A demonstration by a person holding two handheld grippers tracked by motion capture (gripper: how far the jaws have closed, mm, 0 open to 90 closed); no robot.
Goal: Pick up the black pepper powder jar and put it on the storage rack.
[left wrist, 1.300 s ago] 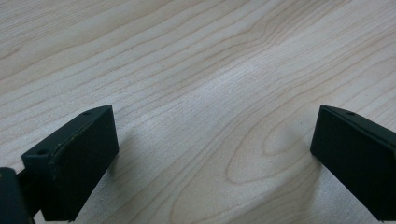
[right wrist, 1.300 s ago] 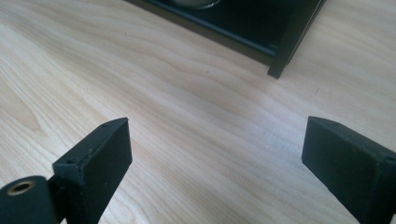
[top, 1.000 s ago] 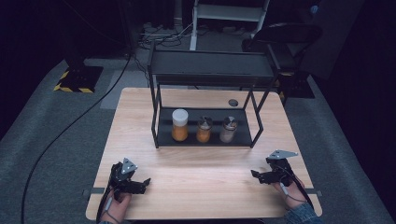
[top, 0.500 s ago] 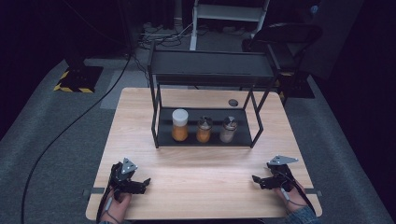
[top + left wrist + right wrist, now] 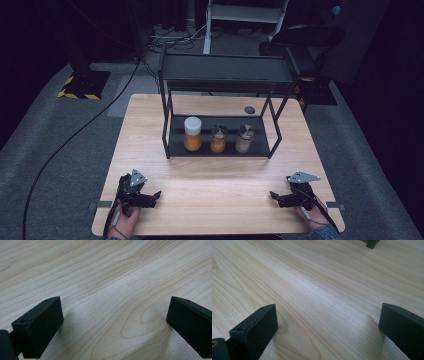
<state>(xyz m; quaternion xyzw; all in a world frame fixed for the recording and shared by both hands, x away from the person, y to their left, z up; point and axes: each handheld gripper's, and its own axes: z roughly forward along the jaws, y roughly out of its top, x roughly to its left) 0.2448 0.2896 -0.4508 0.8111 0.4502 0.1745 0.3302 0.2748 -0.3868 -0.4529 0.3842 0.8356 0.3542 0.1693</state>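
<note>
My left gripper (image 5: 155, 195) rests low over the wooden table (image 5: 220, 180) near its front left corner. Its jaws stand wide open in the left gripper view (image 5: 115, 312), with bare wood between them. My right gripper (image 5: 274, 196) sits near the front right corner, pointing towards the middle of the table. Its jaws have just been opening and now stand wide apart (image 5: 328, 320) with nothing between them. A black metal rack (image 5: 167, 125) stands at the back of the table, well away from both grippers.
The rack's lower shelf carries a tall white-capped jar of orange stuff (image 5: 192, 133), a smaller orange jar (image 5: 218, 138) and a pale-filled jar (image 5: 244, 138). A small dark disc (image 5: 249, 109) lies behind the rack. A rack foot (image 5: 372, 243) shows far off.
The right gripper has sunk lower towards the table and come a little nearer the front edge. The left gripper has stayed where it was.
</note>
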